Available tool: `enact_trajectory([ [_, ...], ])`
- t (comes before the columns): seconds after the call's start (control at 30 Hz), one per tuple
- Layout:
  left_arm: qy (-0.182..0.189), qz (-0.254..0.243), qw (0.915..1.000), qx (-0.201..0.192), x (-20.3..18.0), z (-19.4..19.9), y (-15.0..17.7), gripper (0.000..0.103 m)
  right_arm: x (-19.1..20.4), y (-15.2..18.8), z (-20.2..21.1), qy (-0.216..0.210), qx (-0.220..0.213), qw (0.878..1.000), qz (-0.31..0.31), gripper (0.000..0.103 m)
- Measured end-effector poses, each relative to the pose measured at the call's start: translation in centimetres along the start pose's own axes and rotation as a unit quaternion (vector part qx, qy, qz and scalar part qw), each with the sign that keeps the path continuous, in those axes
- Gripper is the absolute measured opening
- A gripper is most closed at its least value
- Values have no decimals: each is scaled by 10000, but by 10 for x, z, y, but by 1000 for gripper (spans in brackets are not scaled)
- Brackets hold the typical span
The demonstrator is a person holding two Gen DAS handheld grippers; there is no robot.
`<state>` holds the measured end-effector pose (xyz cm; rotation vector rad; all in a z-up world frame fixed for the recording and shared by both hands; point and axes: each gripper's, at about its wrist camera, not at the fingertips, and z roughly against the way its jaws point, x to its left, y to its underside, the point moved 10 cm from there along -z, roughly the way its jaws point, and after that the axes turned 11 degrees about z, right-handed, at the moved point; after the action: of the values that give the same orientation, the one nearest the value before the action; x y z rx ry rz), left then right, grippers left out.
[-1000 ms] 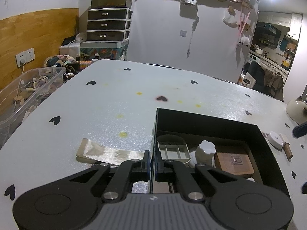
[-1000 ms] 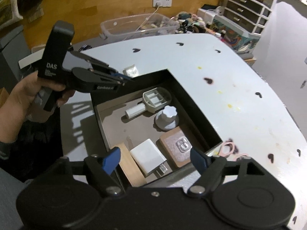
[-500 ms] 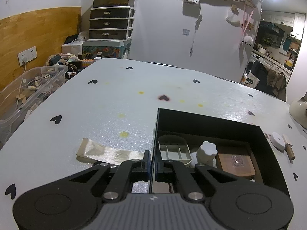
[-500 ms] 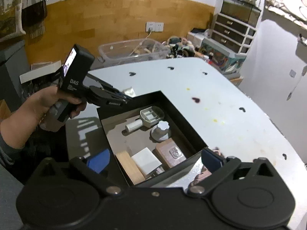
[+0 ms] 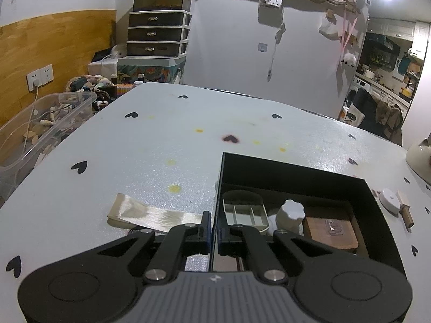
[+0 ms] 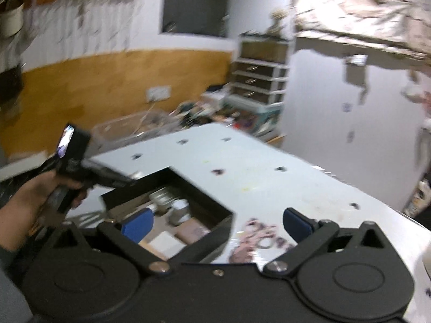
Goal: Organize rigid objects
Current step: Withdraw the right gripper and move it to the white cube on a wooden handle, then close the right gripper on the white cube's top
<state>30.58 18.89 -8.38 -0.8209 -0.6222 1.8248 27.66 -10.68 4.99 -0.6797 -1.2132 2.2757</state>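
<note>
white table [image 5: 188,145] with little black hearts holds a black box [image 5: 296,172]. the left gripper [image 5: 214,228] is pinched tight on the box's near left wall. inside sit a grey tray [image 5: 243,211], a white knob [image 5: 292,212] and a brown block [image 5: 331,228]. the right gripper [image 6: 216,222] is spread wide above the box corner, holding nothing. farther off stands a drawer tower [image 5: 159,33].

blurred: right wrist view, pink items [image 6: 258,238] unreadable | hidden: black box [image 5: 296,169] near corner, behind left gripper [image 5: 214,231]
</note>
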Motion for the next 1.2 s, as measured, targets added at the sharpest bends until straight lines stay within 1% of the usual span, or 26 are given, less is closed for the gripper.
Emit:
enact_trajectory([
  [0.13, -9, 3, 10000, -6, 1, 0, 0, 3, -22, 24, 10, 500, -37, 9976, -485, 103],
  [0.3, -6, 23, 10000, -14, 1, 0, 0, 3, -48, 65, 11, 1111, 90, 9876, -1105, 103],
  [0.37, -7, 32, 10000, -17, 1, 0, 0, 3, -58, 82, 11, 1396, 137, 9806, -1370, 103],
  [0.5, -2, 34, 10000, -15, 1, 0, 0, 3, -76, 118, 5, 1820, 237, 9644, -1905, 103],
  [0.7, -1, 35, 10000, -18, 1, 0, 0, 3, -100, 154, -11, 2406, 443, 9412, -2331, 103],
  [0.77, 0, 39, 10000, -18, 1, 0, 0, 3, -108, 160, -20, 2492, 457, 9360, -2444, 103],
  [0.83, -1, 41, 10000, -17, 1, 0, 0, 3, -119, 166, -30, 2636, 502, 9281, -2582, 100],
  [0.9, -2, 35, 10000, -18, 1, 0, 0, 3, -130, 169, -43, 2785, 607, 9220, -2620, 83],
  [0.97, -2, 35, 10000, -15, 1, 0, 0, 3, -139, 171, -59, 2817, 738, 9195, -2642, 75],
  [1.1, -2, 33, 10000, -16, 1, 0, 0, 3, -153, 178, -94, 2690, 961, 9125, -2929, 68],
  [1.2, 0, 30, 10000, -14, 2, 0, 0, 3, -156, 180, -115, 2620, 1095, 9109, -2993, 63],
])
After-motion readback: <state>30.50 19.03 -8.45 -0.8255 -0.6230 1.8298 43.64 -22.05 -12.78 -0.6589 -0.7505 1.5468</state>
